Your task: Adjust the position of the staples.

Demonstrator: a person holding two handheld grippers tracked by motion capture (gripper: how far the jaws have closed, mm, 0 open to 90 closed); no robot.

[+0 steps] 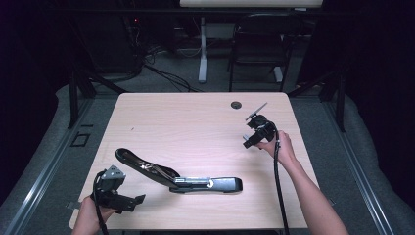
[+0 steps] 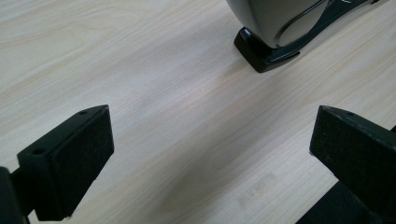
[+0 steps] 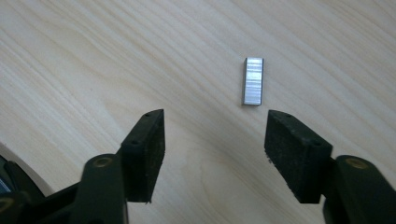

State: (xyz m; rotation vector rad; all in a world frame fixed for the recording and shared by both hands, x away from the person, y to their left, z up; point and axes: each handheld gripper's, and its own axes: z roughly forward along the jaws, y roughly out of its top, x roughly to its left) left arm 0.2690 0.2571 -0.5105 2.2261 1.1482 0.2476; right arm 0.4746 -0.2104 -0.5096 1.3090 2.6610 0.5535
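Observation:
A black stapler (image 1: 181, 178) lies opened out flat on the near half of the wooden table (image 1: 195, 117), and its black end (image 2: 266, 51) also shows at the top of the left gripper view. My left gripper (image 1: 139, 199) (image 2: 212, 135) rests at the near left corner, pointing at the stapler, jaws wide open over bare wood. At the right side my right gripper (image 1: 248, 142) (image 3: 215, 140) points down at the table. A small silver strip of staples (image 3: 253, 80) lies flat just beyond its open jaws, a little right of the gap, untouched.
A round cable hole (image 1: 236, 105) sits near the table's far edge. A black chair (image 1: 259, 44) and a desk leg (image 1: 202, 49) stand on the floor behind the table. The stapler's curved arm (image 1: 134, 159) reaches toward the left gripper.

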